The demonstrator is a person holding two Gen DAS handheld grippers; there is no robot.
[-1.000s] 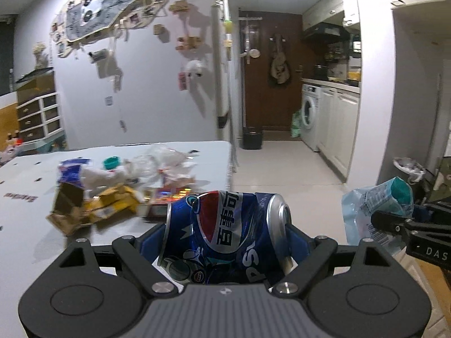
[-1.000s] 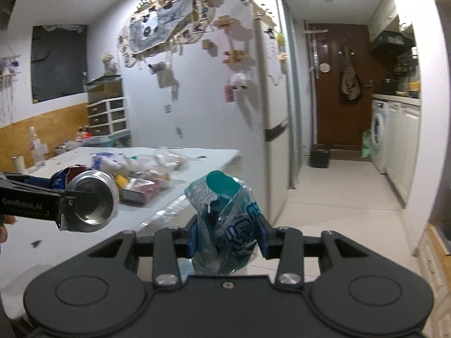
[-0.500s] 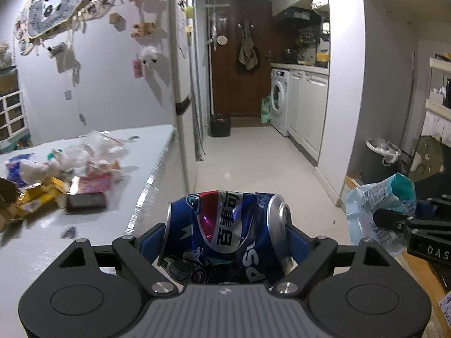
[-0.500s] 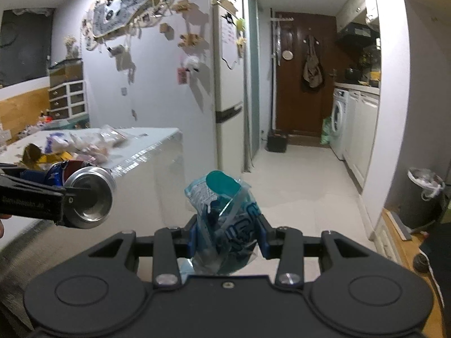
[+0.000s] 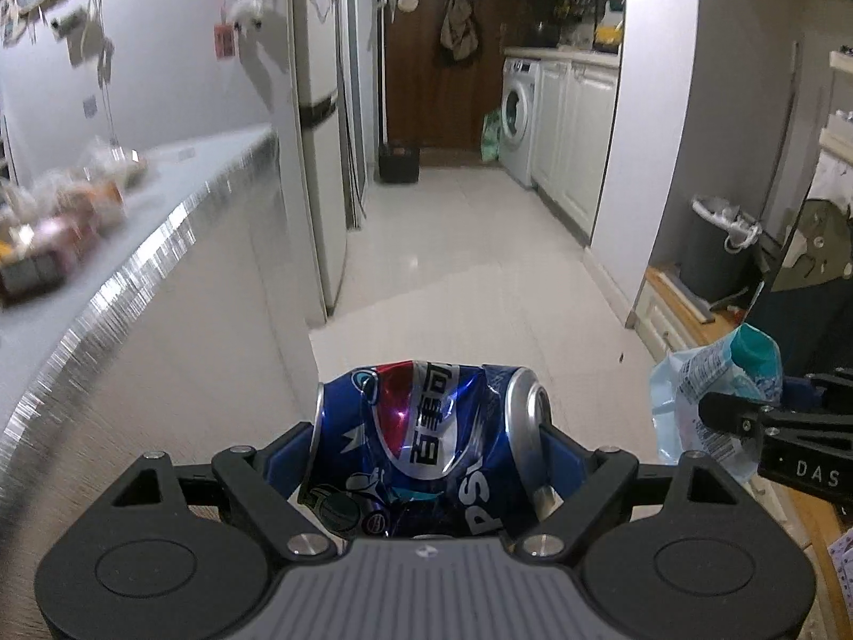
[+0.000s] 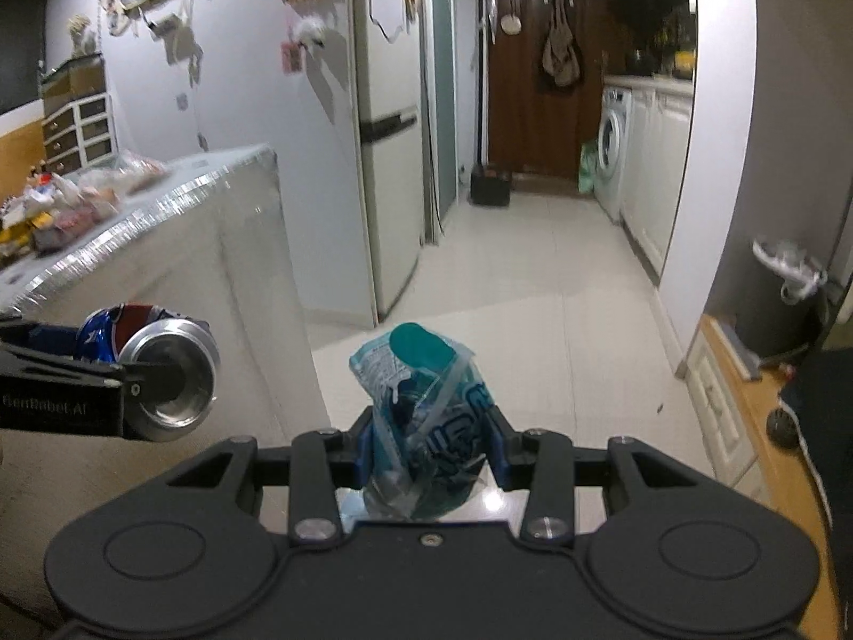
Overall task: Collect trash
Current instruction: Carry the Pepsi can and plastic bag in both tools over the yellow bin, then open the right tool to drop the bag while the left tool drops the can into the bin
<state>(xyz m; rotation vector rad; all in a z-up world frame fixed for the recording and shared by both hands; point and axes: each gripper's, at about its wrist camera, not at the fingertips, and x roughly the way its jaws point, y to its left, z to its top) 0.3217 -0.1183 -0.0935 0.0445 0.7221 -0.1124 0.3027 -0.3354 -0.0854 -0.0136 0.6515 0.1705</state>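
Note:
A dented blue Pepsi can [image 5: 426, 442] lies crosswise in my left gripper [image 5: 429, 440], which is shut on its two ends. In the right wrist view the same can [image 6: 160, 368] shows end-on at the left. My right gripper [image 6: 429, 440] is shut on a crumpled blue-green plastic pouch [image 6: 421, 416]; that pouch [image 5: 714, 400] also appears at the right edge of the left wrist view. A dark trash bin with a white liner [image 5: 719, 250] stands by the wall at the right, and the bin [image 6: 783, 293] is far from both grippers. More wrappers [image 6: 80, 197] lie on the white table [image 5: 176, 202] at the left.
A tall fridge [image 6: 389, 122] stands past the table's end. A tiled corridor [image 5: 469, 245] runs to a brown door, with a washing machine [image 5: 520, 112] and white cabinets along its right side. A wooden ledge [image 6: 757, 410] and dark cloth sit at the right.
Both grippers have swung right, away from the table, and dipped lower, each keeping its hold. The table's trash pile has slid to the left edge and the bin has come into view.

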